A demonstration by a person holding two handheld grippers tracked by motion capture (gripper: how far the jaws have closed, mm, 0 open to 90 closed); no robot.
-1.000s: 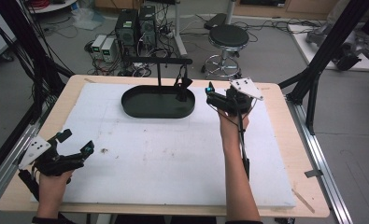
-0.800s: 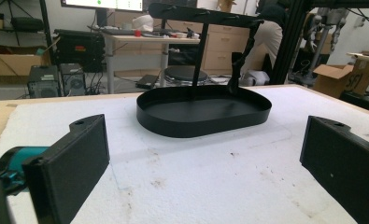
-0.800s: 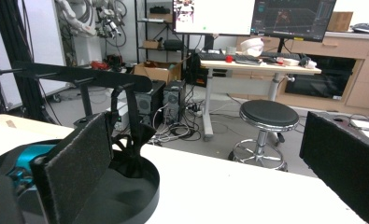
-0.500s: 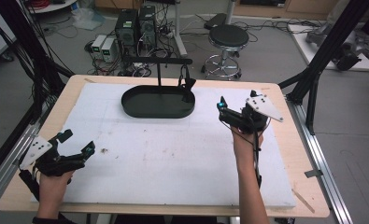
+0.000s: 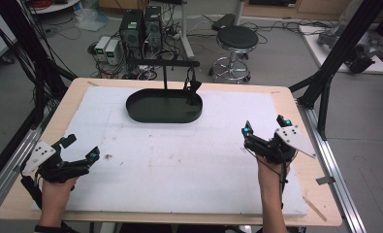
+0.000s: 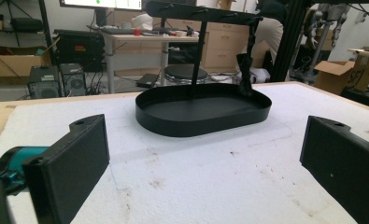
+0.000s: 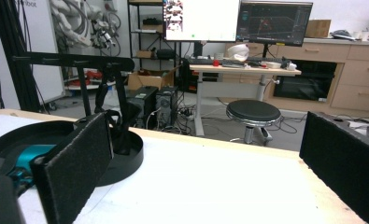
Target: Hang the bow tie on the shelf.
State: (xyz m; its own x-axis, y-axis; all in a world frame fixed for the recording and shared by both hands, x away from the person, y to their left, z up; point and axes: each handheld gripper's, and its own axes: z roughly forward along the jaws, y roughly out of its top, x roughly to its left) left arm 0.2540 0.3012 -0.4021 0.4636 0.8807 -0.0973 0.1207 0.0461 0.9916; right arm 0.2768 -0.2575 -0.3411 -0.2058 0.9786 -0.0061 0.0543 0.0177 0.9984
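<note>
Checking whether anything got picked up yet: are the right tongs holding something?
No: in the right gripper view the right tongs stand wide open with nothing between the jaws.

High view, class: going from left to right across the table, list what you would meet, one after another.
left gripper → black oval tray → dark item hanging from the stand's bar over the tray's right end → right gripper
</note>
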